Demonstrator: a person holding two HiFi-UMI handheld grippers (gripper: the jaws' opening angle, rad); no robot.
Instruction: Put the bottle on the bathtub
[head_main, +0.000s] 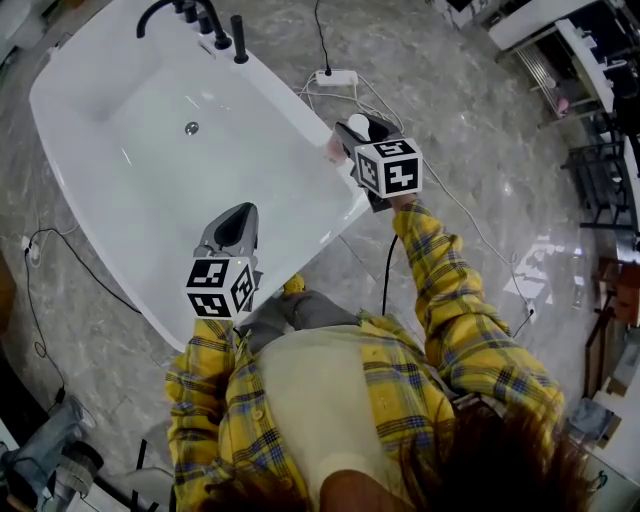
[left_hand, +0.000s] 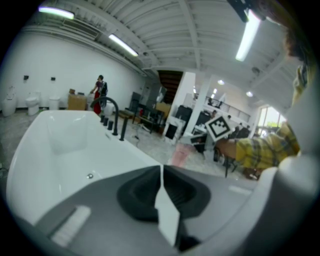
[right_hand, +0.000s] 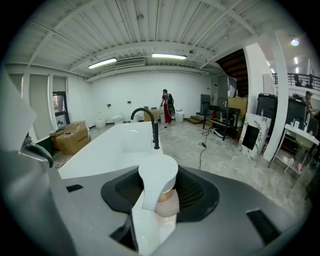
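Note:
The white bathtub (head_main: 150, 170) runs from the upper left to the middle of the head view. At its right rim my right gripper (head_main: 352, 135) is shut on the bottle (head_main: 337, 149), which has a pale pink body and a white pump cap. The right gripper view shows the bottle (right_hand: 159, 182) upright between the jaws of the right gripper (right_hand: 159, 195), with the bathtub (right_hand: 115, 147) beyond. I cannot tell whether the bottle touches the rim. My left gripper (head_main: 238, 215) hangs over the tub's near rim, shut on nothing. The left gripper (left_hand: 161, 175) looks across the bathtub (left_hand: 60, 150) at the bottle (left_hand: 179, 156).
A black faucet set (head_main: 215, 25) stands on the tub's far rim. On the marble floor behind the tub lies a white power strip (head_main: 337, 77) with cables. Dark racks (head_main: 600, 160) line the right side. A cardboard box (right_hand: 72, 136) sits left of the tub.

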